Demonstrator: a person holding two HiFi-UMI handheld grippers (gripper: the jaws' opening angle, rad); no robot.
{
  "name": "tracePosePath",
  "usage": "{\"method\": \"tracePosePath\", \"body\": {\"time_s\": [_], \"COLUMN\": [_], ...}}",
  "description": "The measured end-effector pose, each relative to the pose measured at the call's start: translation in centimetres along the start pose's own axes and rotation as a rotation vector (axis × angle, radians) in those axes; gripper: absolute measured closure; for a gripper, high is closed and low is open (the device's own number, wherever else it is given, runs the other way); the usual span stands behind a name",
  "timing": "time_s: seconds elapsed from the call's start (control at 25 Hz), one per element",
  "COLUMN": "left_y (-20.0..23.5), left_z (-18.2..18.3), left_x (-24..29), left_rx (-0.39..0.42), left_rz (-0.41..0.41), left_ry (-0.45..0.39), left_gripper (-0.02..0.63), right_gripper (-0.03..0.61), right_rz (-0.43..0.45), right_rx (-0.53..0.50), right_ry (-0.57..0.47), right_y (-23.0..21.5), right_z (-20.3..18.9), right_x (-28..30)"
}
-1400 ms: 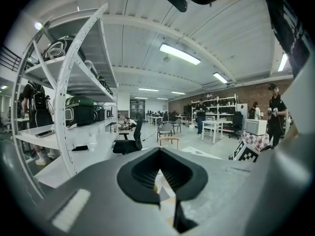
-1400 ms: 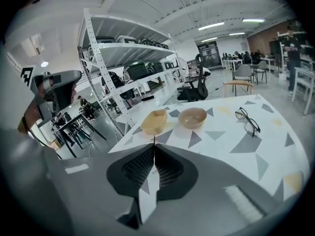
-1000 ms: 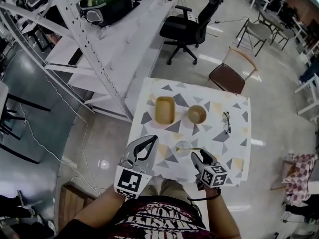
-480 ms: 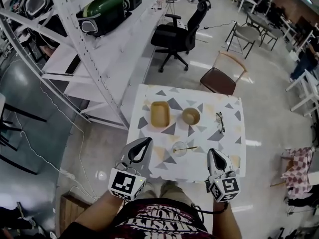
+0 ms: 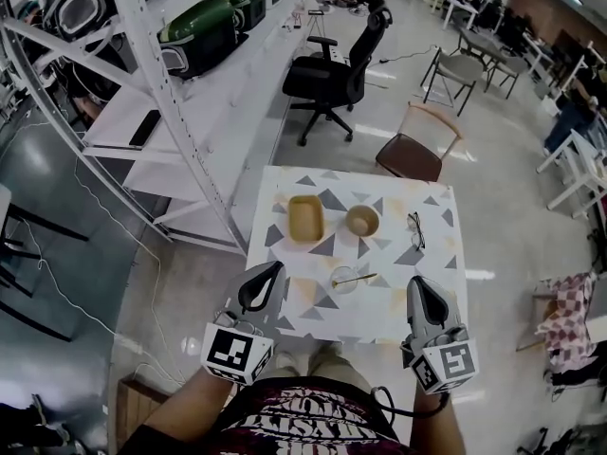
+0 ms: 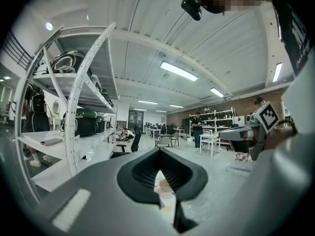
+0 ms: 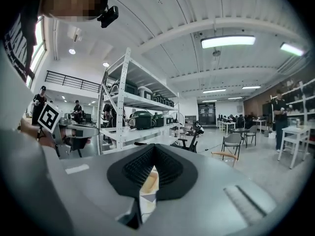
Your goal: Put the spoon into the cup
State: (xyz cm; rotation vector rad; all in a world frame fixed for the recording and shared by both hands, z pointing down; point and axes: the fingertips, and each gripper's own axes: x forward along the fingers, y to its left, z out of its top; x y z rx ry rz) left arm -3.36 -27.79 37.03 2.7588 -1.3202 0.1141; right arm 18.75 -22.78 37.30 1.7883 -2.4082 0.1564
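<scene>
1. Left gripper (image 5: 277,267): jaws closed tip to tip, nothing between them. It is held out in front of the torso, pointing away from the body and about level. In the head view it overlaps the near left corner of the table (image 5: 384,306).
2. Right gripper (image 5: 415,282): jaws also shut and empty. Same pose, pointing forward and about level, over the table's near right edge in the head view. The two grippers are well apart and roughly parallel.
3. Neither gripper touches anything on the table.
4. Cup (image 5: 341,282): one, clear, upright, near the middle of the table's near half, between the two grippers in the head view.
5. Spoon (image 5: 358,277): one, gold-coloured, sitting in the cup with its handle slanting out over the right rim.
6. Also on the table, one of each:
   - a rectangular wooden tray (image 5: 305,218) at far left
   - a round bowl (image 5: 361,221) just beside the tray
   - a pair of glasses (image 5: 414,230) toward the right edge
7. Beyond the table: one brown-seated chair (image 5: 415,152) and one black office chair (image 5: 327,72).
</scene>
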Motion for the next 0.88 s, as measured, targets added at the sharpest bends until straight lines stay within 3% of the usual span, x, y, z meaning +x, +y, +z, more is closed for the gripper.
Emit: {"method": "tracePosePath", "body": {"time_s": [0.88], "left_y": [-0.2], "left_z": [0.4], "left_x": [-3.6], "left_rx": [0.006], "left_rz": [-0.012], "left_ry": [-0.022], "left_gripper": [0.614], "right_gripper": [0.551], "right_rz": [0.008], "right_rx": [0.016], "right_ry": [0.054], "right_y": [4.1], "right_z": [-1.8], "right_x": [-2.0]}}
